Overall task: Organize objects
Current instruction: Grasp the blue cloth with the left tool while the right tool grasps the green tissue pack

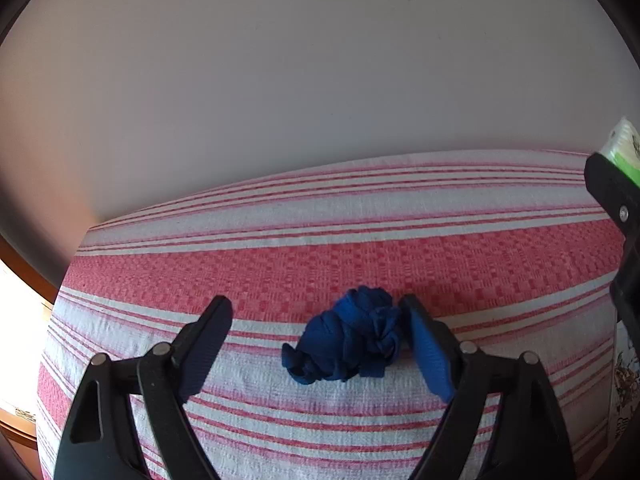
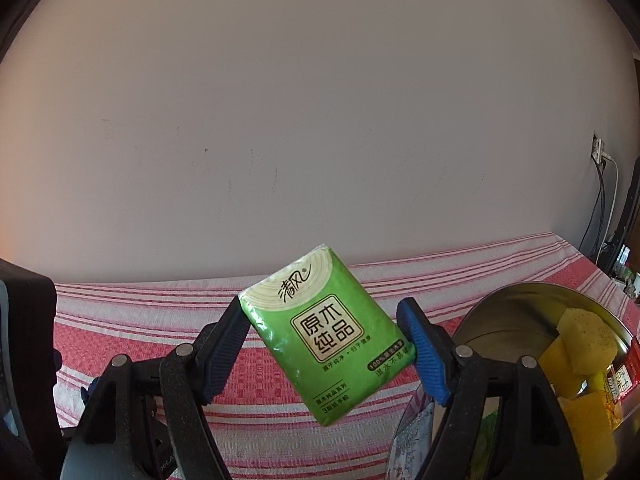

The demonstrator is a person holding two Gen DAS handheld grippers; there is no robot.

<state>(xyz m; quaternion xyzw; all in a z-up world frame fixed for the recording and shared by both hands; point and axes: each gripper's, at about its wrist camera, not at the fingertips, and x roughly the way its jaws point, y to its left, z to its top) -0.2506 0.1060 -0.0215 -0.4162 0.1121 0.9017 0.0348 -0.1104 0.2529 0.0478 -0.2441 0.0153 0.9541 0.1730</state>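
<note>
A knotted blue cloth bundle (image 1: 348,338) lies on the red-and-white striped tablecloth (image 1: 360,248). My left gripper (image 1: 316,308) stands open around it: the right pad touches the bundle's side, while the left pad is well apart from it. In the right wrist view, my right gripper (image 2: 320,312) is shut on a green tissue pack (image 2: 324,336), held tilted in the air above the cloth. A corner of that pack (image 1: 624,148) and one right gripper finger (image 1: 612,192) show at the right edge of the left wrist view.
A metal bowl (image 2: 500,304) at the right holds yellow sponges (image 2: 584,336) and a red packet (image 2: 624,376). A patterned packet (image 2: 412,432) lies beside it. A plain wall runs along the table's far edge, with a socket and cables (image 2: 600,152) at the right.
</note>
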